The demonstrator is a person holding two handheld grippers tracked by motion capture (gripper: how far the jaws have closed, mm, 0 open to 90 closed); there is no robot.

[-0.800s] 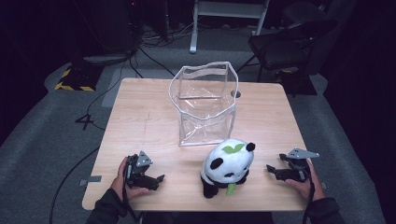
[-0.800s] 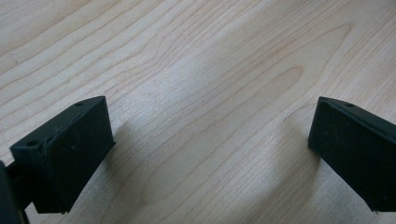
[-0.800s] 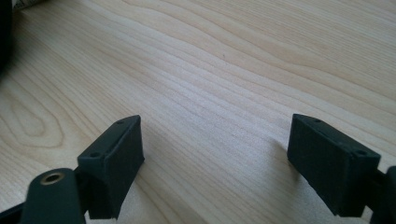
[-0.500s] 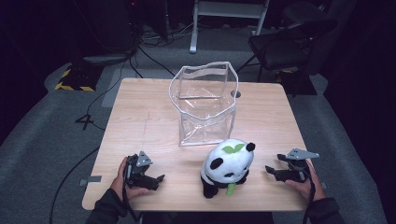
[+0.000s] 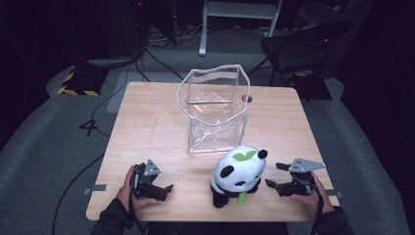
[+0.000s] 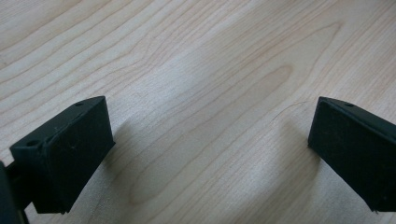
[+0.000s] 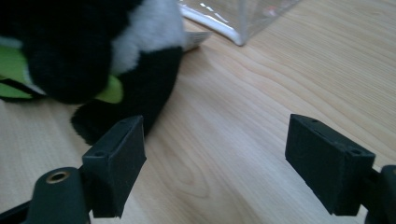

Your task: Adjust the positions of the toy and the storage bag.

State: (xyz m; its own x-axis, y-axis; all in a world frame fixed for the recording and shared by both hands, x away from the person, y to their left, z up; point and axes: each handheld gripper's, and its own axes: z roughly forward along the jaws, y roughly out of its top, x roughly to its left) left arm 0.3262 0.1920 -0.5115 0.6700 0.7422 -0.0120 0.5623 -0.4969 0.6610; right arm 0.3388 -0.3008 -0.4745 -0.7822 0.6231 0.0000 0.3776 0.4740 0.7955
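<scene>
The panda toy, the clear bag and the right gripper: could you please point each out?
panda toy (image 5: pixel 240 169), high view, on its white back.
clear bag (image 5: pixel 215 125), high view, on its front wall.
right gripper (image 5: pixel 274 175), high view, between its open jaws.

The left gripper (image 5: pixel 165 188) sits at about seven o'clock in the high view, held low in the person's left hand (image 5: pixel 131 191), its jaws standing wide apart with nothing between them and pointing toward three o'clock. The right gripper (image 5: pixel 272 177) sits at about five o'clock in the right hand (image 5: pixel 307 193), jaws likewise spread and empty, pointing toward nine o'clock.
</scene>
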